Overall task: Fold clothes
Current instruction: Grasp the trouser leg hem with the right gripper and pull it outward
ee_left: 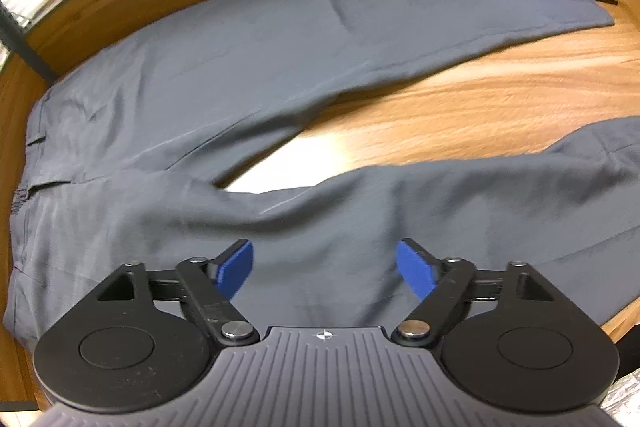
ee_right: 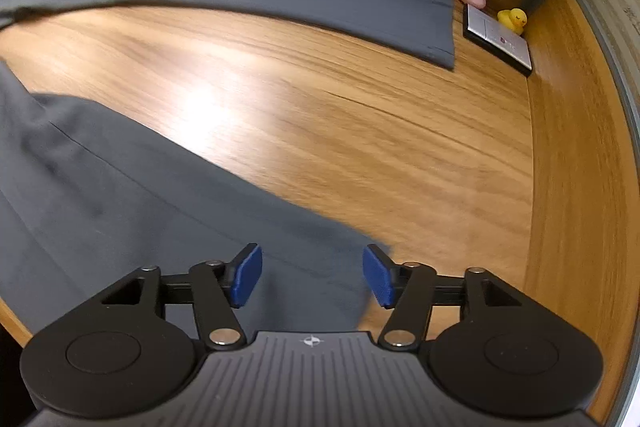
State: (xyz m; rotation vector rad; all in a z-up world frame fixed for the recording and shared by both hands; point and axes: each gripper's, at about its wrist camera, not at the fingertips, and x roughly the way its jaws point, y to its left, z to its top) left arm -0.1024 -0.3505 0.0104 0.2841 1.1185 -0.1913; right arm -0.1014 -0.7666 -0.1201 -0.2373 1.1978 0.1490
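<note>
Nearest each lens, the grey trousers lie spread on the wooden tabletop, legs splayed apart in a V. Left tongs stand wide open, holding nothing, above the near leg's thigh. Right tongs stand wide open and empty above the near leg's hem. To fold well, pinch the near leg at both stations, lift evenly, and lay it edge to edge on the far leg. A yellow duck sits well apart in the corner.
</note>
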